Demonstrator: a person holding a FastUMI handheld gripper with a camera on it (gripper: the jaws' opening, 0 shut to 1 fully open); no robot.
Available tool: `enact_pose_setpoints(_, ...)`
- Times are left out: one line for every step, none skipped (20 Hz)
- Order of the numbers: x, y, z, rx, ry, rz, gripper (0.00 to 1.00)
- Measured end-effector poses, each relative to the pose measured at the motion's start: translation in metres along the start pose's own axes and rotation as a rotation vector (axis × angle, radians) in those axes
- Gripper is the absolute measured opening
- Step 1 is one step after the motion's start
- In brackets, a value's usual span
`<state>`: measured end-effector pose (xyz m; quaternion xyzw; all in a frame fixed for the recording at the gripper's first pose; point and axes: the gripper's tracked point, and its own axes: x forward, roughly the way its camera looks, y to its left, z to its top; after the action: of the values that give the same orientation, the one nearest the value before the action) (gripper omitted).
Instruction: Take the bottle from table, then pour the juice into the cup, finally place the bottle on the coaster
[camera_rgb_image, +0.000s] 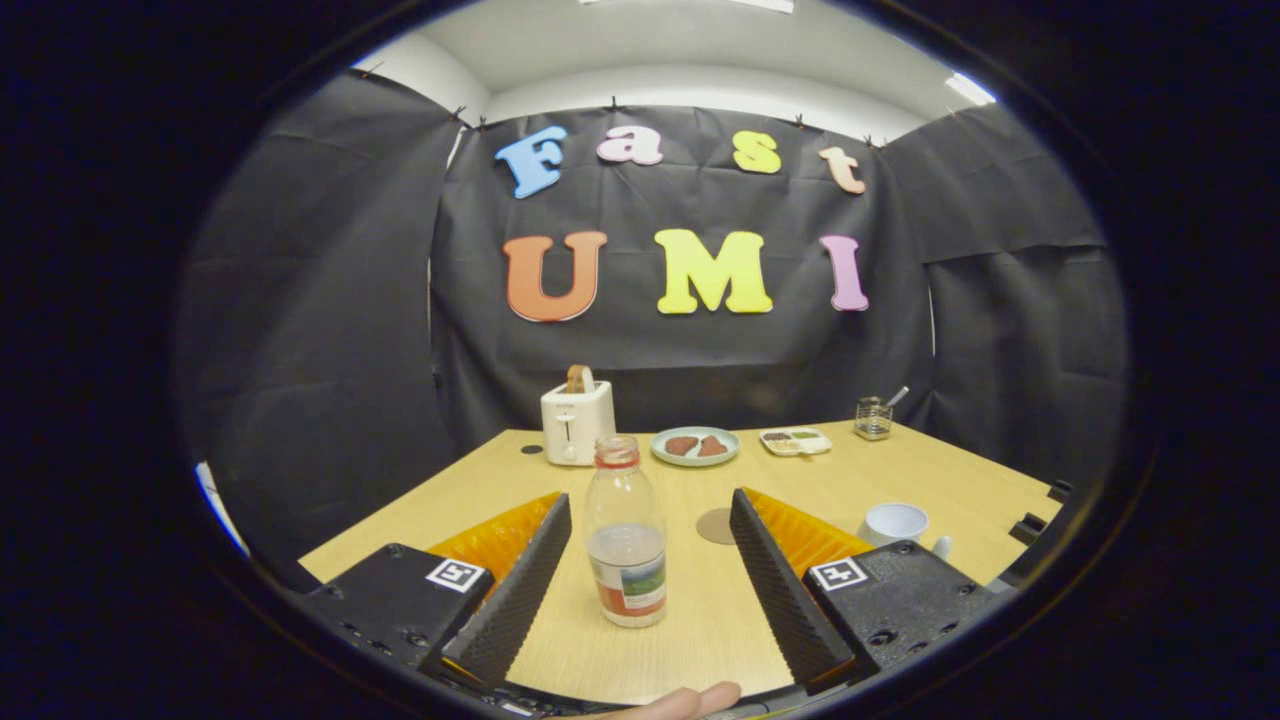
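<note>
Tabletop (900, 470) of pale wood inside black-draped booth | tongs (650, 540) spread wide, gripping nothing | bottle (626, 540) upright between fingers, untouched | coaster (716, 526) just beyond | cup (893, 523) right | toaster (576, 422) at back

The bottle (626, 540) is clear with a red neck ring and a label of red, green and white. The cup (893, 523) is white, the coaster (717, 526) tan. The table (950, 480) shows pale wood grain. The toaster (575, 422) is cream; the plate (695, 446) pale green.
</note>
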<state>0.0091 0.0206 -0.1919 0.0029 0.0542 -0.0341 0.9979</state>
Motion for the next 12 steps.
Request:
enact_pose_setpoints(0.003,-0.002,-0.006,-0.01,0.003,-0.014,1.0)
enact_pose_setpoints(0.006,-0.002,-0.011,-0.016,0.002,-0.021,1.0)
enact_pose_setpoints(0.01,0.0,-0.016,-0.018,0.004,-0.023,1.0)
enact_pose_setpoints(0.014,0.001,-0.021,-0.019,0.008,-0.025,1.0)
enact_pose_setpoints(0.018,0.002,-0.027,-0.019,0.017,-0.026,1.0)
enact_pose_setpoints(0.022,0.004,-0.031,-0.023,0.02,-0.024,1.0)
enact_pose_setpoints(0.025,0.007,-0.035,-0.027,0.02,-0.016,1.0)
enact_pose_setpoints(0.029,0.008,-0.038,-0.032,0.018,-0.021,1.0)
enact_pose_setpoints(0.032,0.007,-0.043,-0.035,0.018,-0.027,1.0)
enact_pose_setpoints(0.036,0.009,-0.047,-0.038,0.014,-0.028,1.0)
enact_pose_setpoints(0.04,0.012,-0.05,-0.039,0.01,-0.025,1.0)
enact_pose_setpoints(0.045,0.014,-0.055,-0.047,0.008,-0.022,1.0)
